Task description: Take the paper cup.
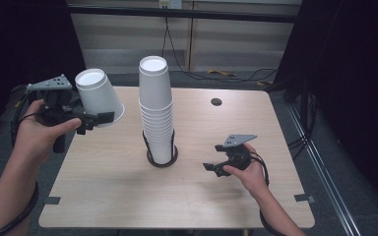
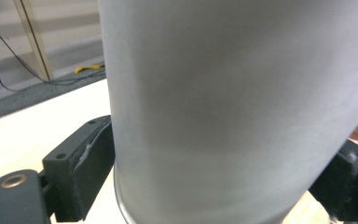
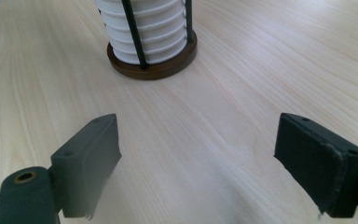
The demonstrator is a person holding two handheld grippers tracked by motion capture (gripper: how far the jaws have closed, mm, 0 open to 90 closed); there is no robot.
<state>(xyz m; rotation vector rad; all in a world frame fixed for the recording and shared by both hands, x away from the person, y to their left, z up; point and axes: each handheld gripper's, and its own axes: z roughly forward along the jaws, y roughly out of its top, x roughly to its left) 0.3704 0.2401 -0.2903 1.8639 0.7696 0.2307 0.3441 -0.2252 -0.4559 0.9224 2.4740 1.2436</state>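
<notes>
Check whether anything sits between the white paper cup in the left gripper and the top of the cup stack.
Nothing visible does. The white paper cup, upside down and tilted in the left gripper, hangs left of the tall stack of white cups, with open air between them.

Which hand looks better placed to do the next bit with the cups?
Probably the left. The left gripper already grips a white paper cup, upside down and tilted, off the table's left edge beside the tall stack of cups. The right gripper is open, holding nothing, low over the table.
</notes>
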